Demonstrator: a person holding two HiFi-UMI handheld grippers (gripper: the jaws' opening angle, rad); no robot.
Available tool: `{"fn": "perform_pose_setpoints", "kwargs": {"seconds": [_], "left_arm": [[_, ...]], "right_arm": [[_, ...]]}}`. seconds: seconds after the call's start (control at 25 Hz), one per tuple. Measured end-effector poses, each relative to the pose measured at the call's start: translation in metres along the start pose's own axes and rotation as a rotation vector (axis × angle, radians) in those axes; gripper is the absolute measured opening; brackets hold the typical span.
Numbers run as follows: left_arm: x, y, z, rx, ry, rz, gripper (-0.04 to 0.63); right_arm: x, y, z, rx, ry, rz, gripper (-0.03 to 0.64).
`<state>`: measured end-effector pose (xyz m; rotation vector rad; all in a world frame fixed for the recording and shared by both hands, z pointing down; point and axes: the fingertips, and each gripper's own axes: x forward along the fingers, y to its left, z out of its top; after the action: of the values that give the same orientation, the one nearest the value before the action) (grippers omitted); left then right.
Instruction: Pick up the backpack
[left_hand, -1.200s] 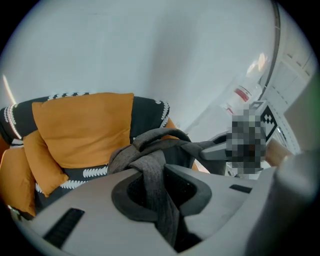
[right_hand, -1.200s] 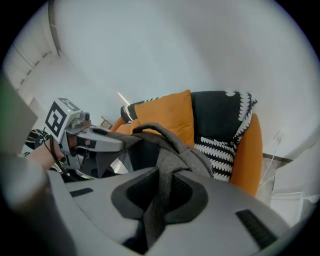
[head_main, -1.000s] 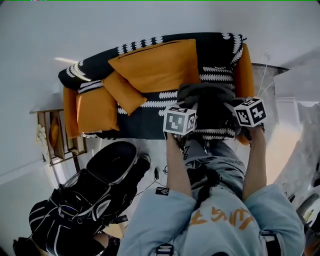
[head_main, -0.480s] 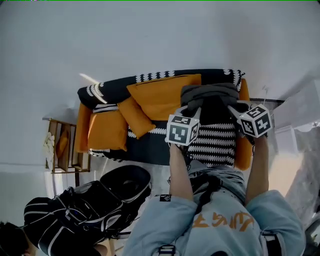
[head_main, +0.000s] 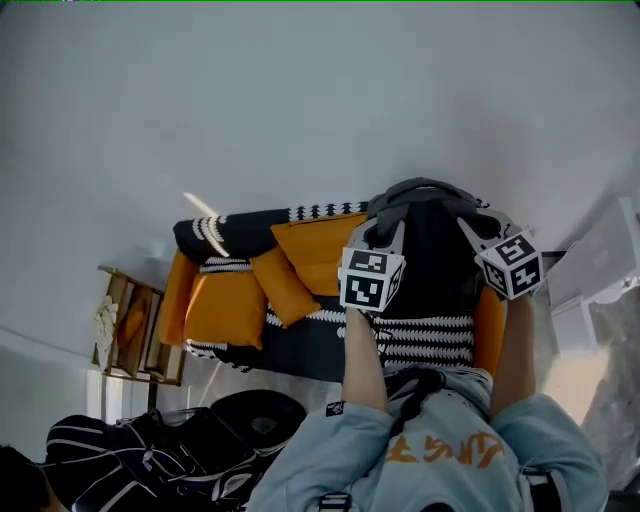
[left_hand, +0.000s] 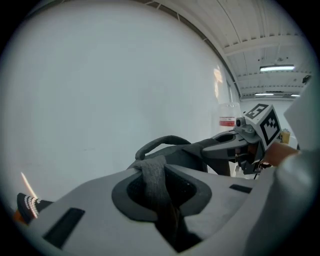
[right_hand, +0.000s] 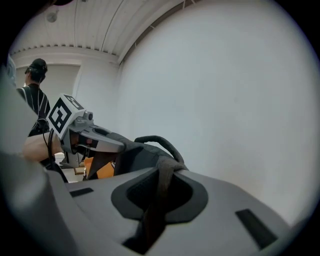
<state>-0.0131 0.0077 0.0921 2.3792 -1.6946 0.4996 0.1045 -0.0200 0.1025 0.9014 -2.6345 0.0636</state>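
Note:
A dark grey backpack (head_main: 432, 255) hangs in the air in front of the sofa and the white wall, held up by both grippers. My left gripper (head_main: 386, 224) is shut on one grey shoulder strap (left_hand: 155, 175), which runs down through the notch between its jaws. On the other side, my right gripper (head_main: 474, 224) is shut on the second strap (right_hand: 163, 184). The pack's top handle (left_hand: 162, 142) arches between the two grippers. In the left gripper view the right gripper (left_hand: 234, 144) shows beyond the backpack (left_hand: 186, 154). The right gripper view shows the left gripper (right_hand: 95, 140) the same way.
Behind the pack, a black-and-white patterned sofa (head_main: 300, 330) with orange cushions (head_main: 215, 305) stands against the wall. A wooden side shelf (head_main: 130, 325) is at its left. A large black bag (head_main: 170, 460) lies on the floor at lower left. Another person (right_hand: 35, 97) stands far off.
Both grippers have risen together with the backpack. It has come up off the sofa seat and now hangs before the wall. The grips have not changed.

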Motion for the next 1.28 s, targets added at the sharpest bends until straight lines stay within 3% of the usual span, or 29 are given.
{"fn": "perform_pose_setpoints", "kwargs": {"seconds": [0.28, 0.52, 0.92, 1.28], "left_arm": [[-0.020, 0.014, 0.054, 0.038, -0.197, 0.033, 0.064], [-0.028, 0.015, 0.085, 0.079, -0.324, 0.065, 0.064], [-0.025, 0.008, 0.093, 0.136, -0.324, 0.042, 0.064], [-0.025, 0.009, 0.087, 0.095, -0.334, 0.024, 0.064]], "right_arm": [[-0.012, -0.003, 0.060, -0.033, -0.194, -0.069, 0.054], [-0.024, -0.008, 0.087, -0.051, -0.310, -0.128, 0.054], [-0.028, -0.016, 0.092, -0.044, -0.338, -0.170, 0.054], [-0.028, -0.013, 0.090, -0.045, -0.337, -0.173, 0.054]]}}
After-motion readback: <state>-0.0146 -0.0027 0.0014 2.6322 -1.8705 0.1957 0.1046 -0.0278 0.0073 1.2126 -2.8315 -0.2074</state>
